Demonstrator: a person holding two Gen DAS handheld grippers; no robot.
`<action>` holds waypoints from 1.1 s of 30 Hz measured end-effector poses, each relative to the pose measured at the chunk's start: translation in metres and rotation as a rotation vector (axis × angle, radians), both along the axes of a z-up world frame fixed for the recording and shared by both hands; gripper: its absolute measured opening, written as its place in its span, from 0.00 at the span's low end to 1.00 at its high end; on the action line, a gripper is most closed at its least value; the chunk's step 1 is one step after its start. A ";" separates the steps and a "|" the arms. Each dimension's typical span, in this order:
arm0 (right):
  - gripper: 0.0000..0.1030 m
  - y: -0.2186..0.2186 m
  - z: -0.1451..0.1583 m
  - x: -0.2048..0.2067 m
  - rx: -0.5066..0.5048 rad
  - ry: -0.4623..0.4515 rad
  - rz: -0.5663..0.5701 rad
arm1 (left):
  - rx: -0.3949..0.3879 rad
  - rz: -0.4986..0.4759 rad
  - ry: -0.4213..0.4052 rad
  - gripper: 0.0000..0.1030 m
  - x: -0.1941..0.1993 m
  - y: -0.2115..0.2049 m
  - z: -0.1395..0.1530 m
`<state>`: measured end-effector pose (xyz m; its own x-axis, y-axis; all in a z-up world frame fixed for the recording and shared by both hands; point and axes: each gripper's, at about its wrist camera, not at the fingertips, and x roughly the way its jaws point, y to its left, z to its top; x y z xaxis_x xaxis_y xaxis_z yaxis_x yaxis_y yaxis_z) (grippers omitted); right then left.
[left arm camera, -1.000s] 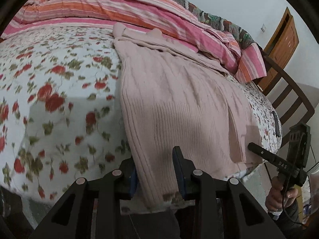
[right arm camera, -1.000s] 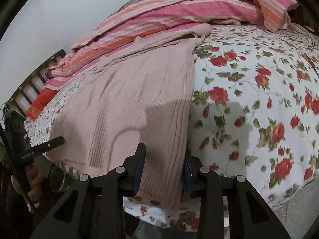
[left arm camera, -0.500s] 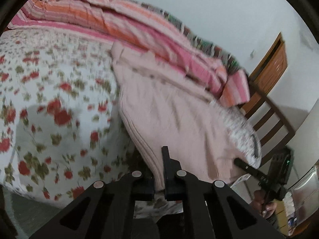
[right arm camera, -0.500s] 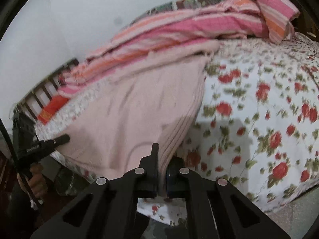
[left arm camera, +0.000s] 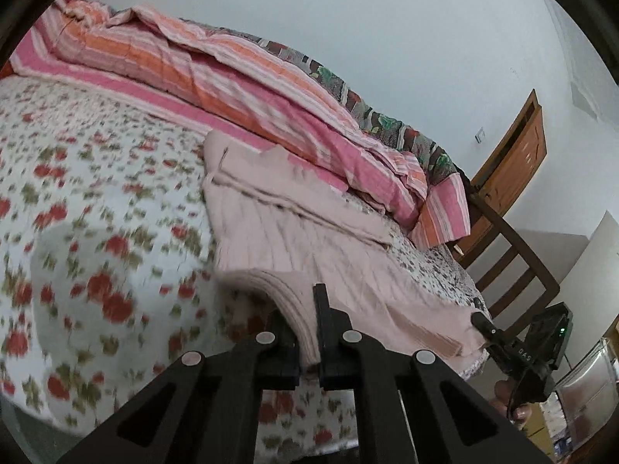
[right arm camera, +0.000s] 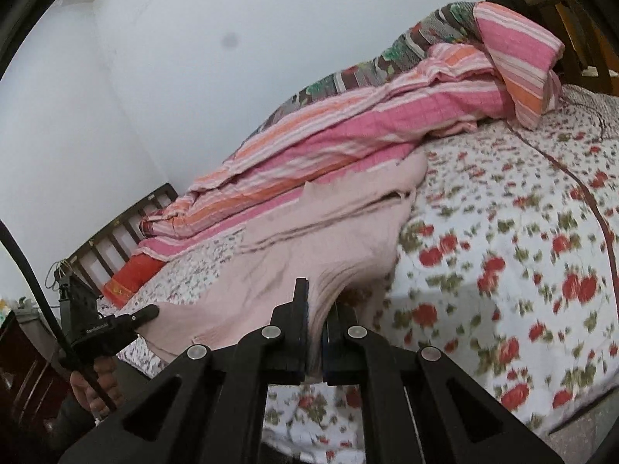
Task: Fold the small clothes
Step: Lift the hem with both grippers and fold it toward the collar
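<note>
So you've got the pink ribbed sweater laid out on the bed with the rose-print sheet, its far end up against the striped pink-and-orange quilt heaped along the wall side. Your left gripper is clamped on one near corner of the hem, and you can see the ribbed edge bunched up and squeezed between the two black fingers, with that corner held up off the sheet. Same story on the other side: your right gripper is pinched tight on the opposite near corner of the sweater, knit pressed flat between the pads and raised clear of the rose-print sheet.

Each camera catches the other gripper out at the edge of the frame, with your hand wrapped around the handle.

As for writing: the right gripper's side shows white letters in the left wrist view, which look like "DAS". There's a small white label on the left gripper's body in the right wrist view too, but it's too tiny and blurred to read. A wooden door stands past the foot of the bed.
</note>
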<state>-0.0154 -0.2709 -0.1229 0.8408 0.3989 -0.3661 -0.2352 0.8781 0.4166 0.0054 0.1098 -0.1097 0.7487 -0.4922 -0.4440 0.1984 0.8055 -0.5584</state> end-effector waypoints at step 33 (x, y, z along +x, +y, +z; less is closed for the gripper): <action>0.05 -0.012 0.047 0.248 0.126 0.088 -0.115 | 0.086 0.151 -0.013 0.06 0.254 -0.012 0.019</action>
